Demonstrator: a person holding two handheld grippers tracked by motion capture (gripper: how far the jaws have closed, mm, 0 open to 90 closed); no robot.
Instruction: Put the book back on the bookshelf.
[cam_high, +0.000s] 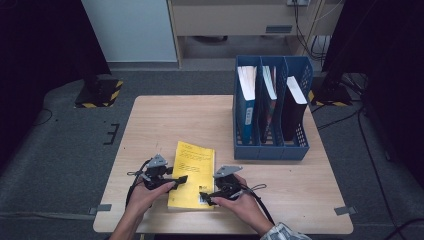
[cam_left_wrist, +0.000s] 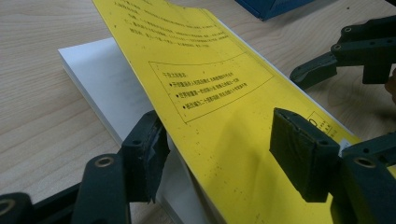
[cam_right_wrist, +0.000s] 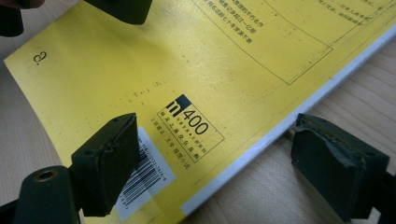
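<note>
Yellow booklet (cam_high: 192, 172) flat on worktop (cam_high: 150, 120), near edge, left of blue file rack (cam_high: 270, 145). My left tool (cam_left_wrist: 219, 154) spread, straddling lifted cover edge, maybe touching. My right tool (cam_right_wrist: 224, 172) spread over barcode corner, one jaw off booklet.

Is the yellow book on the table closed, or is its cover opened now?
Partly open: in the left gripper view the yellow cover is raised at a slant above the white pages, with one jaw of the left gripper under it.
</note>
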